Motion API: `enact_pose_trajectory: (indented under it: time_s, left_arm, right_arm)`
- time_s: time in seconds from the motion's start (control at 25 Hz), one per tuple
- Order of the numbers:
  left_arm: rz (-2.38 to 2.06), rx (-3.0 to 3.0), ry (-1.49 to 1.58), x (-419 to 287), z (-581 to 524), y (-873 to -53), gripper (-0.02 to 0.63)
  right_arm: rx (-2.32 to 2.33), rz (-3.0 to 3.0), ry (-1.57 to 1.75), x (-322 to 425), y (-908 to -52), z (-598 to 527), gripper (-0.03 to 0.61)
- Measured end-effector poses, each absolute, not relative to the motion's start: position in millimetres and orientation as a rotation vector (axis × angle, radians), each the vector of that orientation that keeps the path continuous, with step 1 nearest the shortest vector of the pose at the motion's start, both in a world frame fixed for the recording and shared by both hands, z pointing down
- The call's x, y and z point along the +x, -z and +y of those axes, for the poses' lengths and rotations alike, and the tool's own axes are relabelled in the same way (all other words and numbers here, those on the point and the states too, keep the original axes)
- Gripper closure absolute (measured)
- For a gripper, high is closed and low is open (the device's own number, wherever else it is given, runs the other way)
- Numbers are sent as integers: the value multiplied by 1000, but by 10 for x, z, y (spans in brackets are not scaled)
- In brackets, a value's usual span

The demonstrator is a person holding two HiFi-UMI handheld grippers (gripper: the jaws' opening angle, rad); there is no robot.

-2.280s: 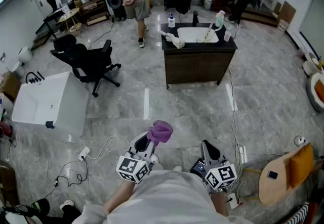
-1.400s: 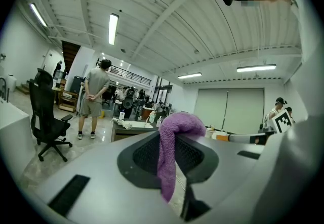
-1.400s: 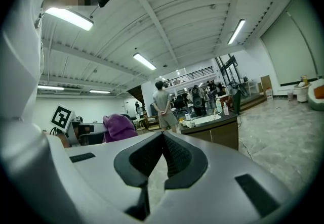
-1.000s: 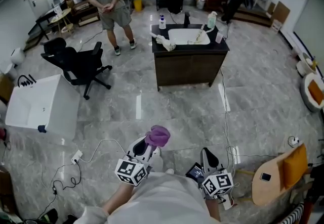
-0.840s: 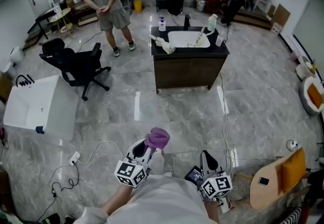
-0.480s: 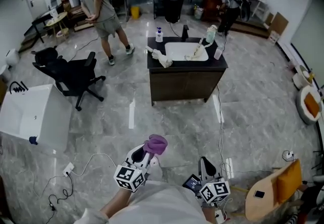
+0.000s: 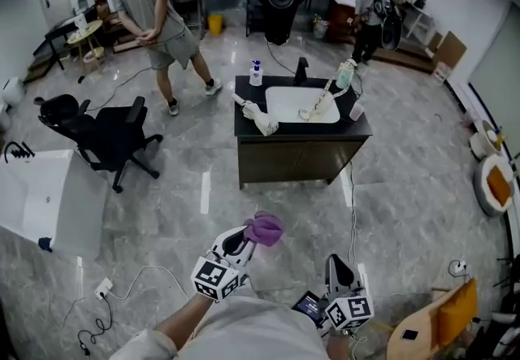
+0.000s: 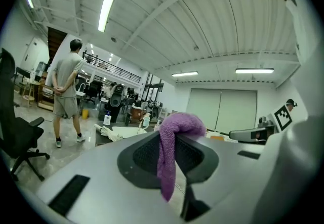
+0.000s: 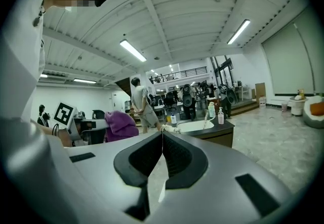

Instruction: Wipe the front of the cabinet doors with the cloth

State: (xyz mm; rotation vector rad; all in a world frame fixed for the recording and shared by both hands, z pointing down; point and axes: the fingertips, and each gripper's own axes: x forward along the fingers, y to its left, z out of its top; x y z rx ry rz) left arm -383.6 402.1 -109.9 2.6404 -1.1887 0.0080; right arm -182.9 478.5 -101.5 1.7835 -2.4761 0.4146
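Well short of the cabinet (image 7: 296, 162); open marble floor (image 7: 406, 204) between.
Left gripper (image 7: 245, 242) clamps purple cloth (image 7: 264, 229); right gripper (image 7: 335, 262) closed, empty. Chair (image 7: 106, 135) at left.

The head view looks steeply down from high, far from the counter (image 7: 284, 162). Both gripper views face it low and level, sharing counter and person (image 7: 150, 5).

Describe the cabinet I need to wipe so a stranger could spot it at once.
On the open grey stone floor, look straight ahead past the purple cloth to the freestanding dark wooden cabinet. Unlike the white unit at left, it has a black top with a white sink set in.
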Motion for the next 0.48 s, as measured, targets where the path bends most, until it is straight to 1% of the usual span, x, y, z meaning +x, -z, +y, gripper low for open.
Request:
enact_pose_trajectory:
  time_s: [0.24,0.48]
  left_arm:
    - [-1193,2627,1,-3828,3612,1094,554]
    - [-1200,2578,-29,-3609,3506,937,554]
  right_arm:
    - [1800,-2427,-449,-1712,896,4497,551]
    - [1780,-2450,-491,-1552,775,4193,551]
